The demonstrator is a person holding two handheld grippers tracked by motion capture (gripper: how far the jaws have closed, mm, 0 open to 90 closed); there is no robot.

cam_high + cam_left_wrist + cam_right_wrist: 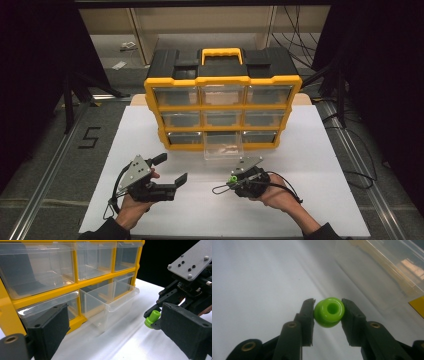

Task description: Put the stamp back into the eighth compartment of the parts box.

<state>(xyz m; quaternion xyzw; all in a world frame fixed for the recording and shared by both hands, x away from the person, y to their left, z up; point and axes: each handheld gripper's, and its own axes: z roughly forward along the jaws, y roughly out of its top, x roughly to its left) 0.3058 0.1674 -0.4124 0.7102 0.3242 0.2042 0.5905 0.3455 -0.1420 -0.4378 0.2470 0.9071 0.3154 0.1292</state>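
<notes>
**Green bead held beside pulled-out drawer**

Right gripper (pixel 328 312): jaws clamped on a green bead (pixel 329 312), hole facing the camera, pads touching both sides. Clear drawer (pixel 223 145), pulled out of the yellow organizer (pixel 223 102), lies just beyond the bead. Left gripper (pixel 172 169): jaws wide apart, nothing between them, well left of the right gripper, above the white table (pixel 150 145).

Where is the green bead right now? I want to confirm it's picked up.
The green bead sits clamped in the right claw, right of centre in the high view, just before the pulled-out clear drawer.
</notes>
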